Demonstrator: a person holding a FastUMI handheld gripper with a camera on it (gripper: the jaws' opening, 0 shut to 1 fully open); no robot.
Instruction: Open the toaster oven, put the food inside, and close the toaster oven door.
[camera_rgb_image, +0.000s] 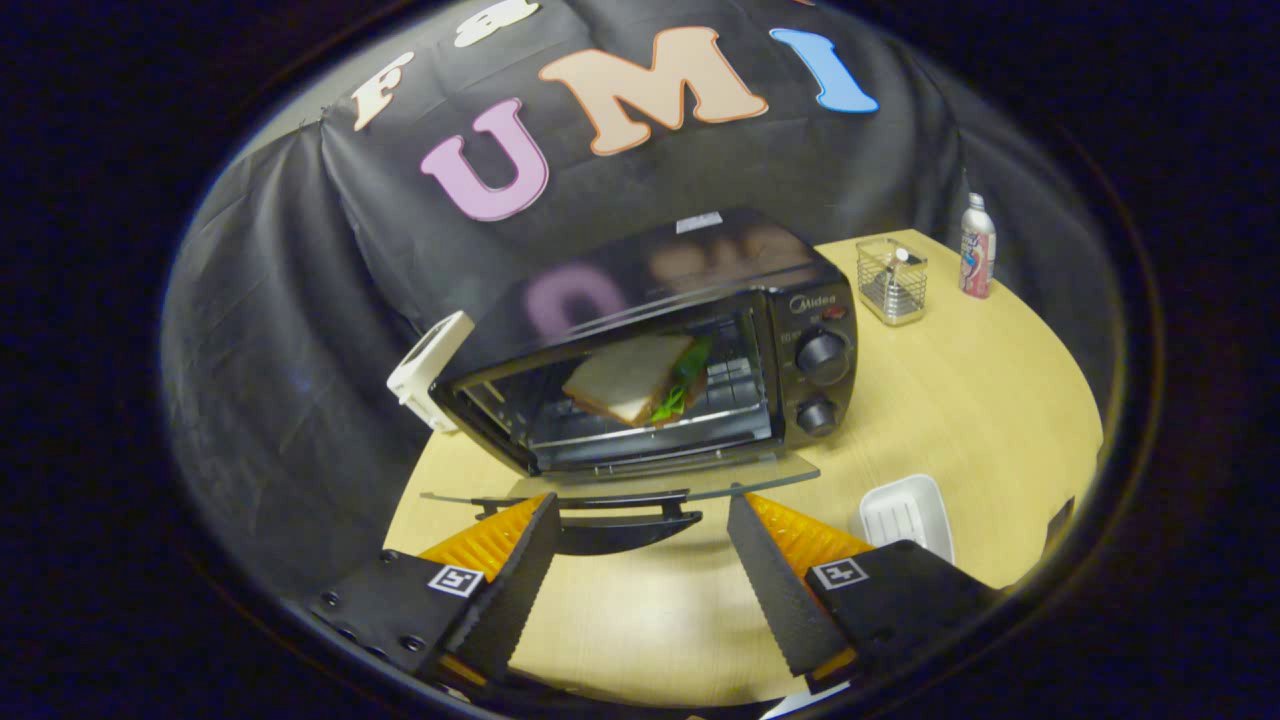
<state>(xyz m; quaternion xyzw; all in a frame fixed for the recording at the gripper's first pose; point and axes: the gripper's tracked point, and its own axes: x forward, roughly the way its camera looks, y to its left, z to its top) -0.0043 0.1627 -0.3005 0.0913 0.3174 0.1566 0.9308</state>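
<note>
Glass door (620, 490) of toaster oven (660, 340) is down flat w/ its handle just ahead of the gripper (640, 560); jaws wide, holding nothing. Sandwich (635, 378) sits inside on the rack, tilted. Risk: lifting door off-centre lets it slip and drop back, or shoves the oven on the tabletop (980, 400).

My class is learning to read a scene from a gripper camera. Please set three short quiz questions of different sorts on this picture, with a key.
1. True or false: the sandwich lies inside the toaster oven.
2. The glass door of the oven is: A) shut, B) folded down open, C) taken off.
3. Fill in: the gripper has its jaws ____, holding nothing, with the door handle just ahead of them.

Key
1. True; it rests on the rack.
2. B.
3. Open.
</note>
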